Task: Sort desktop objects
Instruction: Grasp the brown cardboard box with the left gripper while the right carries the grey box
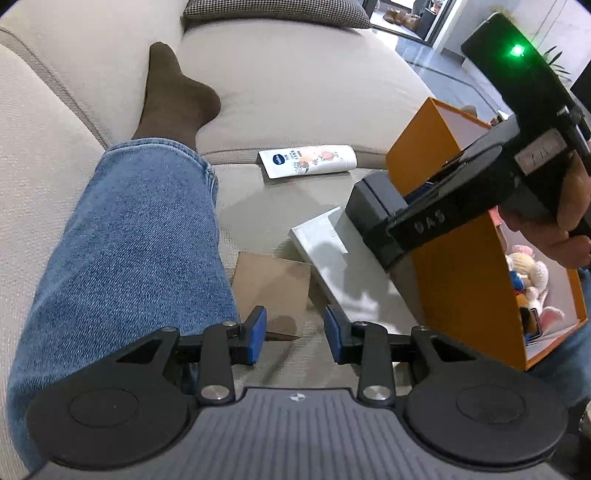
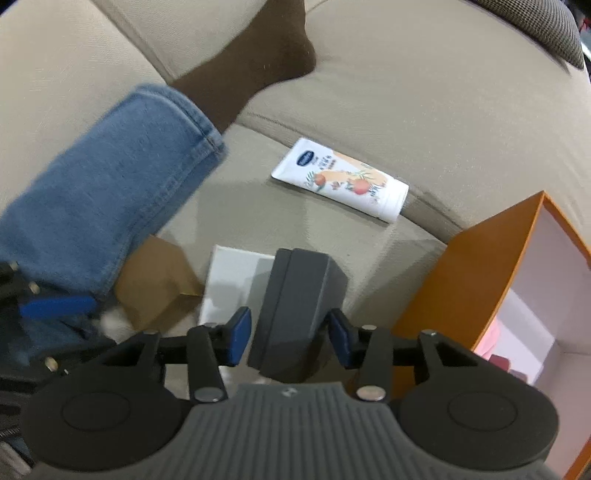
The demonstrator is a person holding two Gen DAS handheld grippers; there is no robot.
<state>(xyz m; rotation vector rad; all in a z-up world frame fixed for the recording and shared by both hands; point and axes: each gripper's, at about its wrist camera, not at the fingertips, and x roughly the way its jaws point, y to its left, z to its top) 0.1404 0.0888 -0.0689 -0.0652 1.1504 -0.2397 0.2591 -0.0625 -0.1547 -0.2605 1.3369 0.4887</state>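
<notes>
Here, your right gripper clasps the dark grey rectangular box beside the open orange cardboard bin; your left gripper hangs open and empty. Toys are binned; the white lotion tube remains.

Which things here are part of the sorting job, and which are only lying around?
Job:
- black box, between the right gripper pads
- white box
- brown card
- cream tube
- orange box, toys inside
- left gripper, empty

Lying about:
- sofa
- checked cushion
- person's leg
</notes>
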